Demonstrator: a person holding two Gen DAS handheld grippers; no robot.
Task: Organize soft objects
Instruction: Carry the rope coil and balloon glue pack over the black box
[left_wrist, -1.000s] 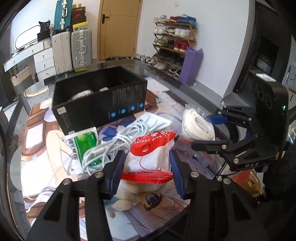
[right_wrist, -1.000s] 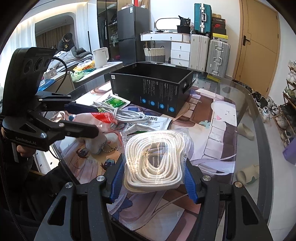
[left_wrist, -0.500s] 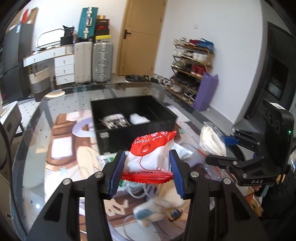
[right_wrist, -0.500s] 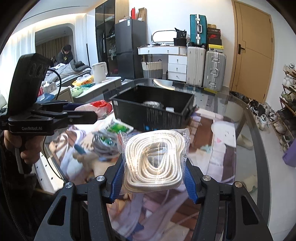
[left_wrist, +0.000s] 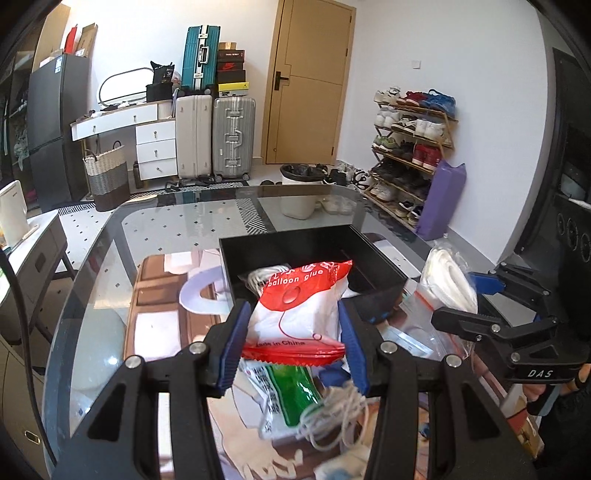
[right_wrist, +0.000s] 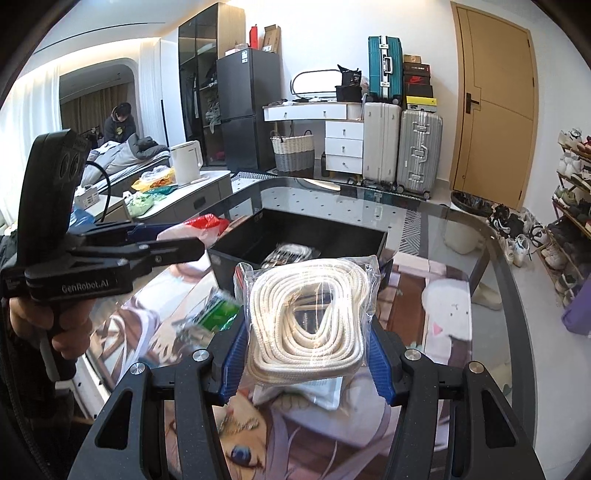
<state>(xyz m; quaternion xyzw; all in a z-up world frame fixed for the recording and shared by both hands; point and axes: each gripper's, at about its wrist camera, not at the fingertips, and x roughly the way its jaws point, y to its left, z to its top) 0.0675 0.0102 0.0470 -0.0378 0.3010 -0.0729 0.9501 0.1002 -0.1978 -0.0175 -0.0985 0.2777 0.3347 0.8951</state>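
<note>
My left gripper (left_wrist: 291, 332) is shut on a red and white balloon glue packet (left_wrist: 295, 314), held in the air just short of the black box (left_wrist: 376, 291). My right gripper (right_wrist: 306, 343) is shut on a clear bag of coiled white rope (right_wrist: 306, 317), also lifted in front of the black box (right_wrist: 229, 262). The box holds a bagged cord and a white item. In the left wrist view the bag of rope (left_wrist: 448, 280) and the right gripper (left_wrist: 476, 295) appear at the right. In the right wrist view the left gripper (right_wrist: 184, 240) with its packet (right_wrist: 205, 225) is at the left.
On the printed mat (left_wrist: 155, 295) over the glass table (left_wrist: 295, 203) lie a green sachet (left_wrist: 291, 391), a tangled white cable (left_wrist: 332, 413) and a plush toy. A person's hand (right_wrist: 40, 325) holds the left gripper. A side table with a kettle (right_wrist: 188, 162) stands left.
Both grippers rose and moved toward the black box with their loads. The box's inside now shows, and the table items have dropped lower in both views.
</note>
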